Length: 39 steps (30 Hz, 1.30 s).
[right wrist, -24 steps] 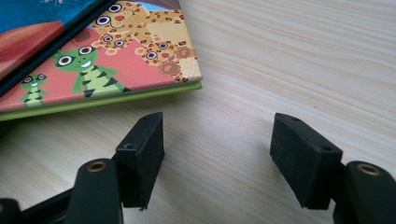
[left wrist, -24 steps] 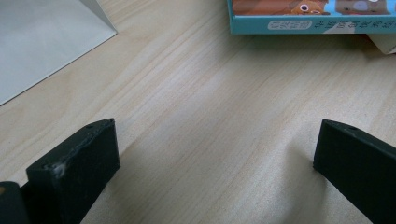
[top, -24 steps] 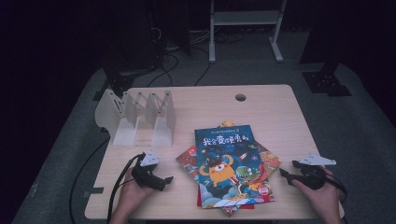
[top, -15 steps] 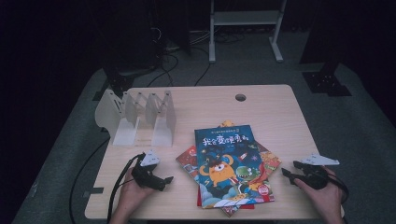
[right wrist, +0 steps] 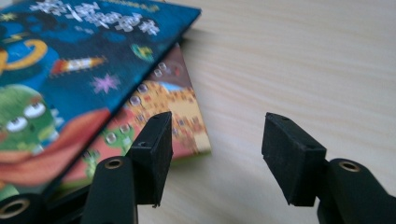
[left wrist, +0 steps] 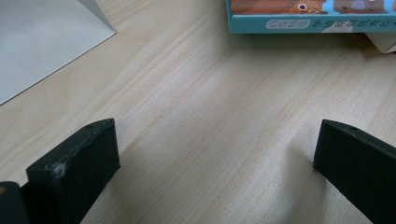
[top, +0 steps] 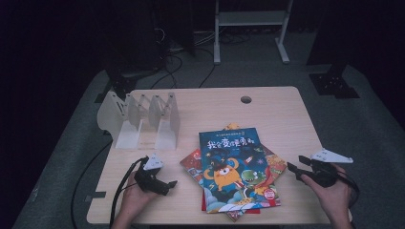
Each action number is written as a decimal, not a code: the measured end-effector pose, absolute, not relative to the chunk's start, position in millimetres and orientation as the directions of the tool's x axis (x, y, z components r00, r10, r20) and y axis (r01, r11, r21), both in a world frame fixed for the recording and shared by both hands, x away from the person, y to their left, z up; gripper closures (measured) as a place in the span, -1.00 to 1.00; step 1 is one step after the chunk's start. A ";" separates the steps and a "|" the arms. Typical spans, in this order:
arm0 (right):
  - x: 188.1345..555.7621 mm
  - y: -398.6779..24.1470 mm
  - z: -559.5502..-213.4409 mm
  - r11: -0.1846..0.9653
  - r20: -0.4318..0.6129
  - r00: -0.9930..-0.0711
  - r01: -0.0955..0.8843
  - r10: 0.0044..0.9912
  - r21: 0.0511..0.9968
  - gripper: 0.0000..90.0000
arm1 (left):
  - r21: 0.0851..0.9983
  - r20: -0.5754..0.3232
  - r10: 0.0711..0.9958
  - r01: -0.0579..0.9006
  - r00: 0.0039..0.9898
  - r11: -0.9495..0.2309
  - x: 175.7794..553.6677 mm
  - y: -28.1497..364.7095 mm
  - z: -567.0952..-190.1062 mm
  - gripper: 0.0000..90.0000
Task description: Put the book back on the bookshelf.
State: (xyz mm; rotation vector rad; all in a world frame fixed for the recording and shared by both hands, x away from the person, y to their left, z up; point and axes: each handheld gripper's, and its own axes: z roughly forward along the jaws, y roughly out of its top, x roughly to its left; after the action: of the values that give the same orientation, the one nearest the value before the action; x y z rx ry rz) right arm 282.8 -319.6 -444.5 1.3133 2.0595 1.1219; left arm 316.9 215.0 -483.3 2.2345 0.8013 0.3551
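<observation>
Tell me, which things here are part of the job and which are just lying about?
In the job:
- stack of picture books
- right gripper, open beside the stack's corner
- left gripper, open over bare table

Probably waiting or just lying about:
- white book rack, empty
- floor cables
- metal stand

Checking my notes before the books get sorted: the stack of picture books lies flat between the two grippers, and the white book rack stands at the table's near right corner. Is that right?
One detail is wrong. The white book rack stands at the far left of the table, not the near right corner, as the high view shows. The stack of picture books does lie flat between the left gripper and the right gripper.
</observation>
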 end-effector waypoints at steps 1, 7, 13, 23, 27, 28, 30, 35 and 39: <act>284.5 -317.4 -441.7 0.222 0.047 -0.452 0.522 0.891 0.824 -0.06 | 0.714 0.014 0.640 0.440 0.768 -0.544 316.9 215.0 -483.3 -1.00; 298.6 -305.8 -430.9 0.237 0.043 -0.486 0.500 0.873 0.833 -0.06 | 0.714 0.014 0.640 0.440 0.768 -0.544 316.9 215.0 -483.3 -1.00; 316.3 -291.6 -424.4 0.264 0.031 -0.518 0.486 0.855 0.833 -0.07 | 0.714 0.014 0.640 0.440 0.769 -0.544 316.9 215.0 -483.2 -1.00; 347.2 -269.7 -424.2 0.279 0.037 -0.546 0.483 0.837 0.830 -0.19 | 0.715 0.014 0.640 0.440 0.768 -0.544 316.9 215.0 -483.3 -1.00; 363.0 -260.1 -428.3 0.276 0.059 -0.556 0.498 0.829 0.822 -0.26 | 0.714 0.014 0.640 0.440 0.768 -0.544 316.9 215.0 -483.2 -1.00; 363.0 -260.1 -428.3 0.276 0.059 -0.556 0.498 0.829 0.822 -0.26 | 0.714 0.014 0.640 0.440 0.768 -0.544 316.9 215.0 -483.2 -1.00; 368.9 -257.0 -429.1 0.281 0.059 -0.562 0.498 0.825 0.821 -0.28 | 0.714 0.014 0.640 0.440 0.768 -0.544 316.9 215.0 -483.2 -1.00; 388.5 -244.1 -429.6 0.308 0.046 -0.577 0.500 0.816 0.809 -0.34 | 0.714 0.015 0.638 0.438 0.770 -0.546 316.8 214.9 -483.2 -1.00; 397.1 -238.2 -430.2 0.313 0.042 -0.581 0.497 0.813 0.809 -0.34 | 0.714 0.015 0.638 0.438 0.770 -0.546 316.8 214.9 -483.2 -1.00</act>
State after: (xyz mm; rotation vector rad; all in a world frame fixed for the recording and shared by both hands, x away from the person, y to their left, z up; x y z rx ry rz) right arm 397.1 -238.2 -430.2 1.1685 2.2116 1.1593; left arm 316.8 214.9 -483.2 2.2360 0.7977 0.3546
